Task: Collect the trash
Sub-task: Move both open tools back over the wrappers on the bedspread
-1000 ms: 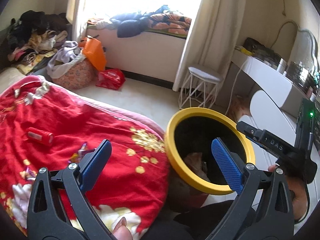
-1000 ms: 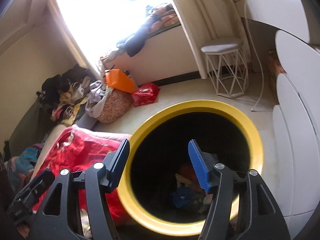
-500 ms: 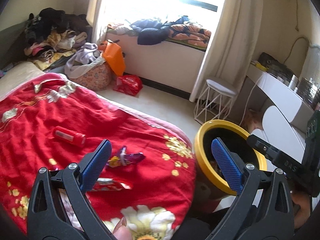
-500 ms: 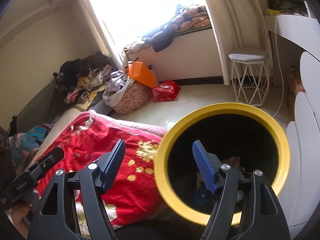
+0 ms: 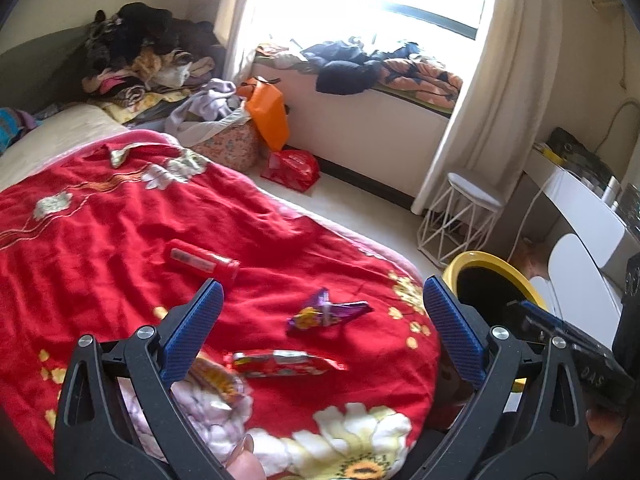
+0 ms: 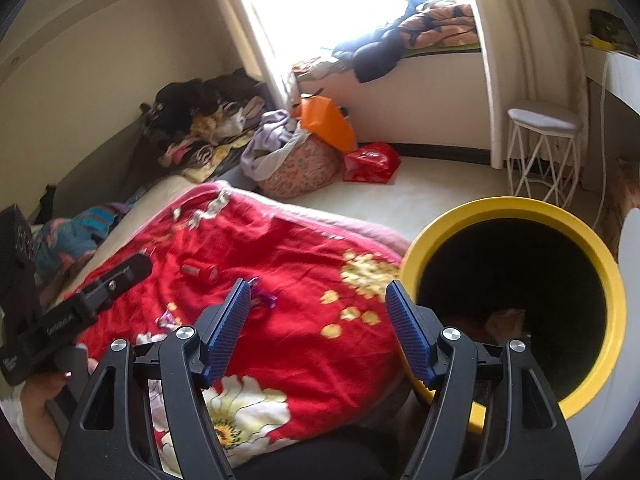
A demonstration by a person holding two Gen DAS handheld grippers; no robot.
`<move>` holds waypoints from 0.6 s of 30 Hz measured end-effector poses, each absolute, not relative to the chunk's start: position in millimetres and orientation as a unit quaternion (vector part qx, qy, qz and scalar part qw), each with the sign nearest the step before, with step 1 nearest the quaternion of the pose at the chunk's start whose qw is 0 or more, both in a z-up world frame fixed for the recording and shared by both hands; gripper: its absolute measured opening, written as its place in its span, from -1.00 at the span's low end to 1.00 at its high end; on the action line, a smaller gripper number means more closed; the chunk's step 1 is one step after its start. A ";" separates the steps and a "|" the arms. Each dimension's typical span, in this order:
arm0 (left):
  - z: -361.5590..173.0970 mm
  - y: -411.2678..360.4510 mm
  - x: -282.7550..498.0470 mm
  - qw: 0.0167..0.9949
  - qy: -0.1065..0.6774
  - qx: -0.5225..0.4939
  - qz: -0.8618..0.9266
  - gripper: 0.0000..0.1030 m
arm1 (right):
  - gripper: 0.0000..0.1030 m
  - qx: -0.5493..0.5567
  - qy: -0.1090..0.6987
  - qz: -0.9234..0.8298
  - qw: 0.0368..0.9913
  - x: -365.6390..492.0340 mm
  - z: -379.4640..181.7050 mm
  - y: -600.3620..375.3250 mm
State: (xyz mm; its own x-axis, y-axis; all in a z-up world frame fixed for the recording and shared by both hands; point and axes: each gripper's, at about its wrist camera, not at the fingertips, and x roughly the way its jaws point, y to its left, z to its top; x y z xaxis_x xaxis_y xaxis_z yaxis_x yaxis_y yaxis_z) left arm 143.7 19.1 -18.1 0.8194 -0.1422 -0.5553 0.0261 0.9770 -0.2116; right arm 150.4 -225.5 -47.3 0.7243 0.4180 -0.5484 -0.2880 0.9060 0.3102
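Attention swings from the yellow bin point(image 6: 516, 300) to the bed's red quilt point(image 5: 120, 240), left gripper point(image 5: 320, 332) and right gripper point(image 6: 320, 330) both with fingers wide and empty, lining up the purple wrapper point(image 5: 326, 314) next.

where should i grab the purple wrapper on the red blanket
Take the purple wrapper at its raised, crumpled middle, coming from above with the left gripper, fingers across its narrow width. It lies flat and long on the soft red blanket.
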 end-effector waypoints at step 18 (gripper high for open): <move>-55.5 102.0 141.9 0.923 0.349 -0.160 0.024 0.78 | 0.31 0.023 0.377 0.274 0.884 162.9 -79.4 -129.0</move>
